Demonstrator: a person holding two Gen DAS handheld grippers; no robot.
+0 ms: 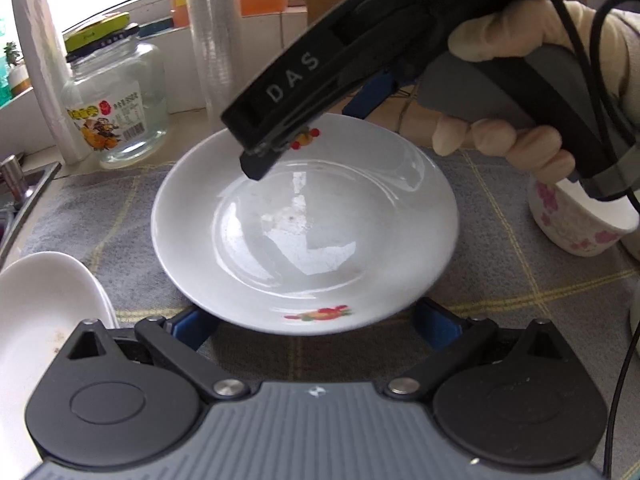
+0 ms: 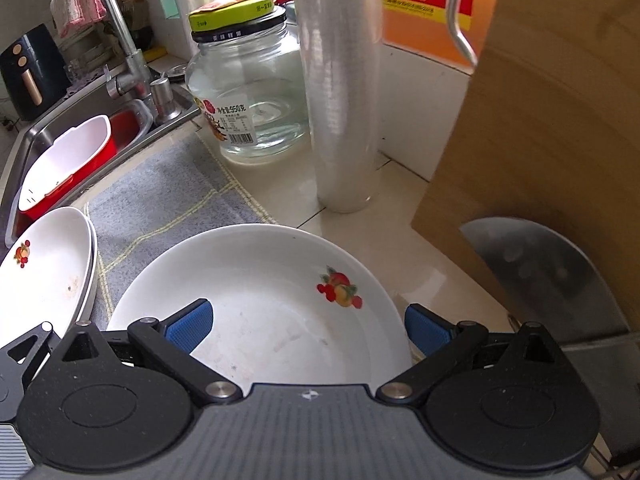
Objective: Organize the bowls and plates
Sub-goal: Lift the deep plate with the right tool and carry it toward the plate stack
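Note:
A white plate with fruit prints (image 1: 304,232) lies on the grey checked cloth (image 1: 520,280). My left gripper (image 1: 314,328) stands wide open at the plate's near rim, one blue pad on each side and neither pressing on it. In the right wrist view the same plate (image 2: 272,304) fills the middle. My right gripper (image 2: 308,328) is open over it, with the left pad above the plate's inside and the right pad just outside the rim. A gloved hand (image 1: 500,40) holds that gripper above the plate's far rim. A stack of white plates (image 2: 44,272) sits to the left.
A pink-flowered cup (image 1: 576,224) stands at the right of the cloth. Behind the plate are a glass jar (image 2: 248,100), a roll of plastic wrap (image 2: 344,100) and a wooden cutting board (image 2: 560,120) with a cleaver blade (image 2: 540,276) before it. The sink (image 2: 80,120) holds a red basin.

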